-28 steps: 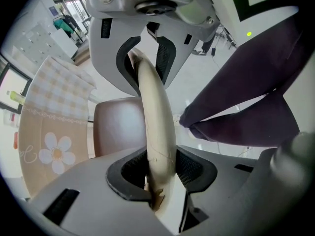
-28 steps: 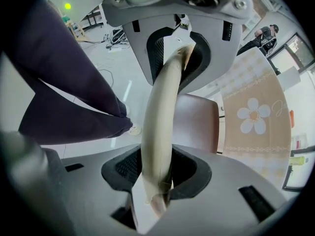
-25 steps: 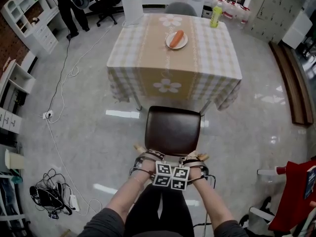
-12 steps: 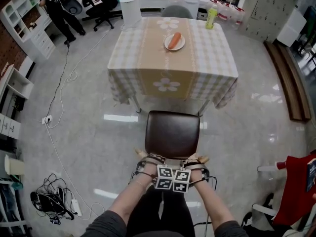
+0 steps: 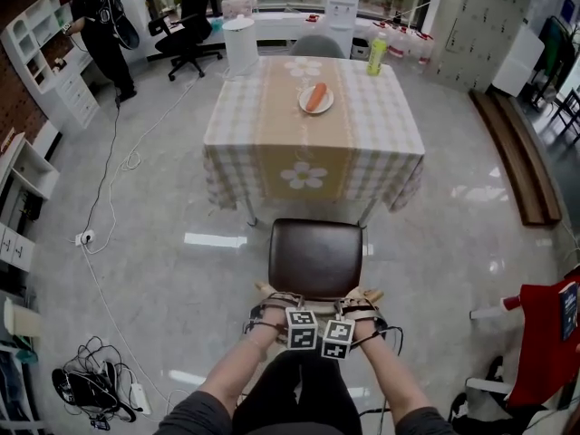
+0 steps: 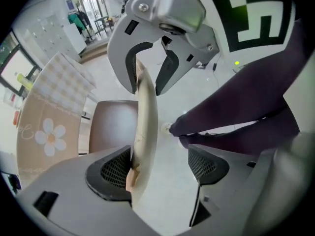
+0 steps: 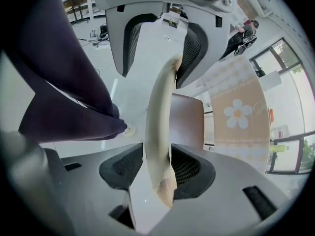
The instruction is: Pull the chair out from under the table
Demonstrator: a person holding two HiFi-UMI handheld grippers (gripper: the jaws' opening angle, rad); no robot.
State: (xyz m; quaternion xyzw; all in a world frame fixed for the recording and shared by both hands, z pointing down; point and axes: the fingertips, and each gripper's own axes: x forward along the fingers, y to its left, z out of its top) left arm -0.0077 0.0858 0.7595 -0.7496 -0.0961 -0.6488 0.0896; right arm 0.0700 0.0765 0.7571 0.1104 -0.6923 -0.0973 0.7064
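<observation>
Left gripper [image 6: 160, 167]: fingers have just been opening and now stand wide apart, with the cream backrest rail [image 6: 146, 122] between them, lying against one pad and clear of the other. Chair [image 5: 316, 258] stands on the floor, out from under the cloth-covered surface [image 5: 263, 152]; its legs are hidden and its rail is mostly covered by hands and marker cubes in the head view. Right gripper [image 7: 157, 167]: fingers likewise just opening and parted, rail between them, a gap at one pad.

Carrot [image 5: 315, 96] on white plate [image 5: 304, 106], green bottle [image 5: 375, 54], tangled floor cables [image 5: 86, 390], person [image 5: 98, 21] beside shelves [image 5: 36, 25]
</observation>
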